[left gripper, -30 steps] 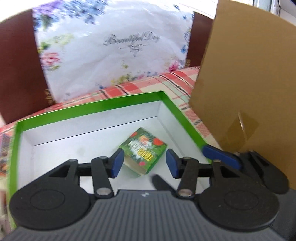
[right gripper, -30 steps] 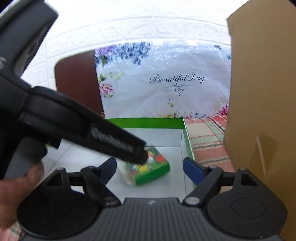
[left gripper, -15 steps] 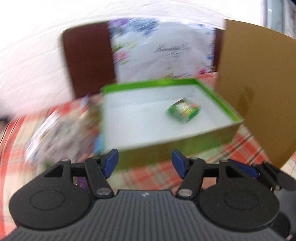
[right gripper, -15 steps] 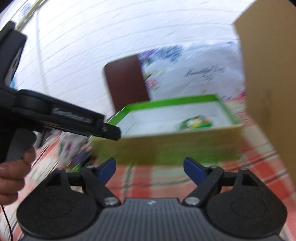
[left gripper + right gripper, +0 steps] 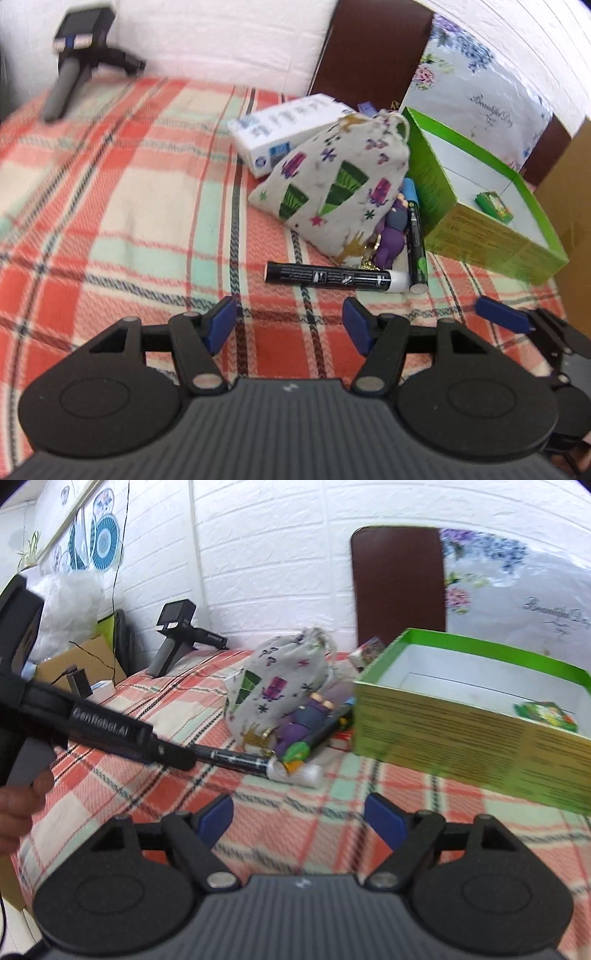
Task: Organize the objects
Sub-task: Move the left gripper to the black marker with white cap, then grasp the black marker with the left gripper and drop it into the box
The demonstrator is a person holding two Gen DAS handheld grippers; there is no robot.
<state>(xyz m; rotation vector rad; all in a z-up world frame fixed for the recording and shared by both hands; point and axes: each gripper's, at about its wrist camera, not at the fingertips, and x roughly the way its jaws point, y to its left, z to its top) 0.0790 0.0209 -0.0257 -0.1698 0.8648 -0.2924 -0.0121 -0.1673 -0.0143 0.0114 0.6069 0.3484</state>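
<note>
The left gripper [image 5: 289,325] is hovering above the plaid cloth [image 5: 147,206] with its fingers [image 5: 221,325] spread wide and gripping nothing. Open cloth is lying between the fingers and the black marker [image 5: 334,276], which is resting flat just ahead. A second marker [image 5: 415,236] is lying beside it, its end near the first marker's white cap. Behind them, a purple toy [image 5: 391,236] and a printed pouch [image 5: 332,184] are crowding against the wall of the green box [image 5: 480,240]. A small green pack [image 5: 495,205] is sitting inside the box. The right gripper [image 5: 301,818] is also holding its fingers [image 5: 384,821] wide and empty, with open cloth ahead up to the box's near edge. The left side of the desk [image 5: 55,258] is offering open room.
</note>
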